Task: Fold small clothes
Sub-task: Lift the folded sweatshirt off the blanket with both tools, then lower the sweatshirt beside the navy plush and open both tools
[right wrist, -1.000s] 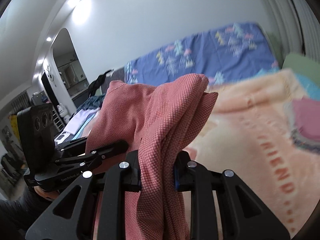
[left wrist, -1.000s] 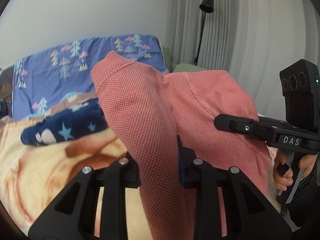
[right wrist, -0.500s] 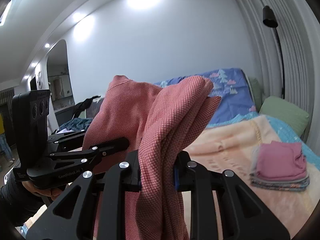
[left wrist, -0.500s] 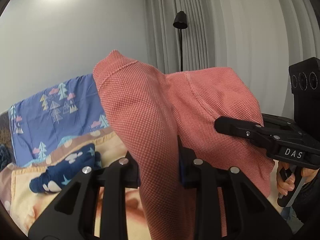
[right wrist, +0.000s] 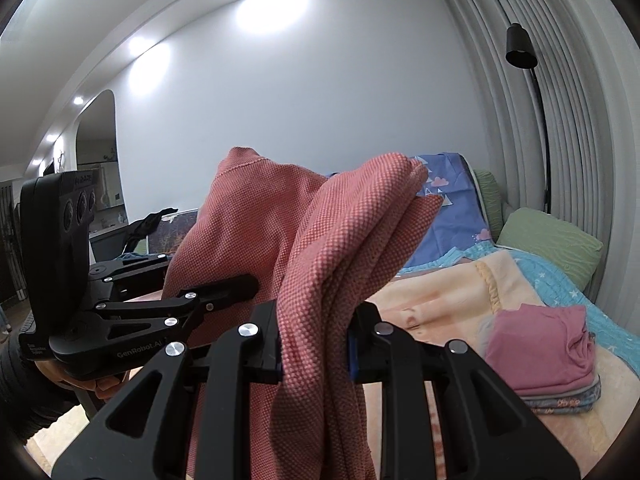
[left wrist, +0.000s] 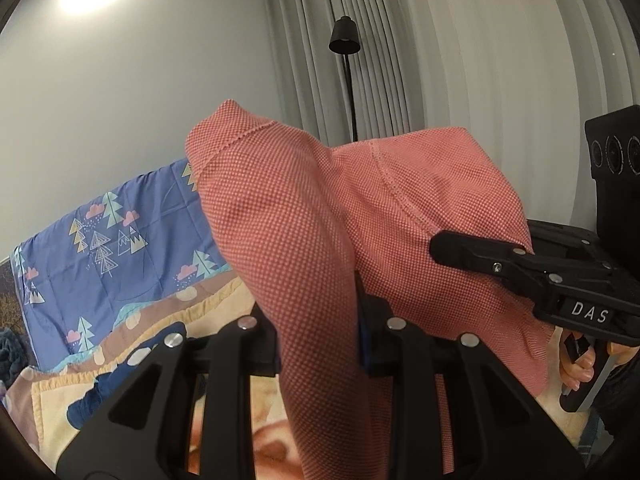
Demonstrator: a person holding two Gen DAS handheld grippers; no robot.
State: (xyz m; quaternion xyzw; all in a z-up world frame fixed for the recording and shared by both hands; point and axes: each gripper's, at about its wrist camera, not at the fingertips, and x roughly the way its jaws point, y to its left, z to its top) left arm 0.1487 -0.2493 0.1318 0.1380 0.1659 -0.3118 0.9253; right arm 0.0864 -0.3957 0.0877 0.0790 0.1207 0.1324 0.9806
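L gripper [left wrist: 318, 336] & "DAS"-marked R gripper [right wrist: 314, 344] both clamp red garment [left wrist: 320, 220].

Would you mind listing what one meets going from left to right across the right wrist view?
Left gripper → red cloth → blue bedsheet → folded pink clothes → green pillow.

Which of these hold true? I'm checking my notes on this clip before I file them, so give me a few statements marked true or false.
1. Both grippers, left and right, are shut on the red garment. True.
2. The garment lies flat on the bed. False: it is held up in the air.
3. A folded pink pile sits on the blanket. True.
4. The floor lamp is white. False: it is black.
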